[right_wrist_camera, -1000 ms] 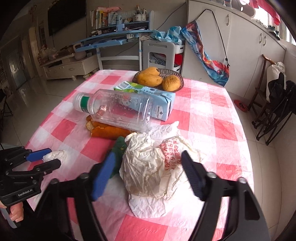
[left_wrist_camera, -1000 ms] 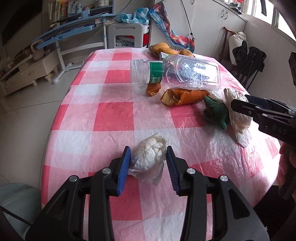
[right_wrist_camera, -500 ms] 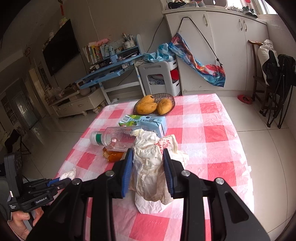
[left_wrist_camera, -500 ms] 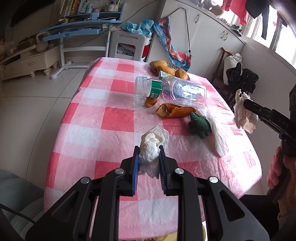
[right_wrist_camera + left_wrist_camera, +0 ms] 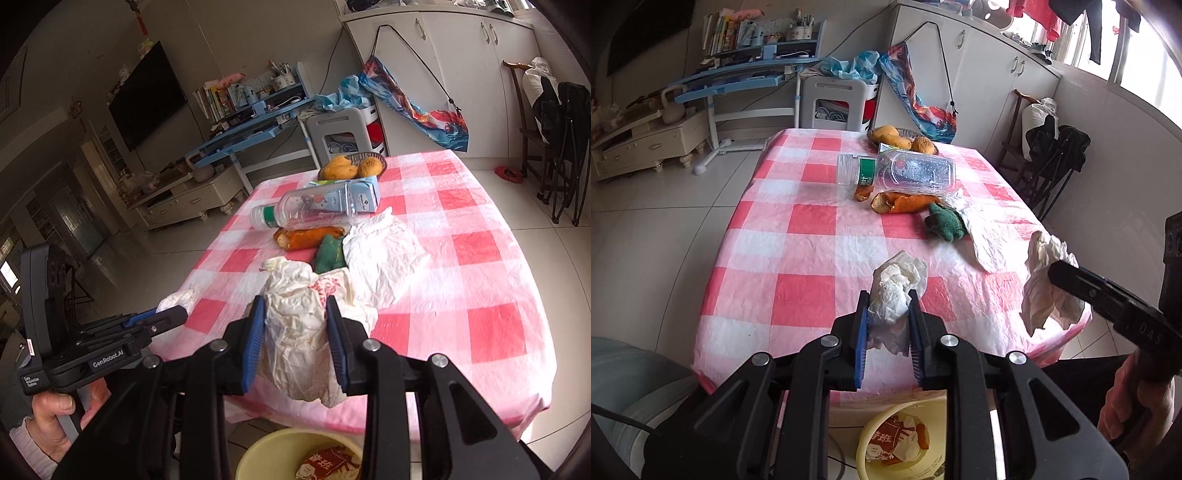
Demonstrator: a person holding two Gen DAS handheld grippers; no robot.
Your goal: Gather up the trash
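Hanging past the table's [image 5: 798, 266] near edge, both grippers are loaded — left gripper [image 5: 888, 325] clenched on a crumpled white tissue [image 5: 894, 291], right gripper [image 5: 295, 332] clamped on a bigger wad of wrapper paper [image 5: 299, 325]. Below sits a yellow bin [image 5: 875, 446] holding trash. A clear bottle [image 5: 905, 170], orange peel [image 5: 905, 203] and 1 flat napkin [image 5: 380, 254] lie toward the table's far-right corner.

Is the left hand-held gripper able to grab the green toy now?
Probably not yet: the left hand-held gripper is shut on a crumpled tissue. The green toy lies uncovered on the table.
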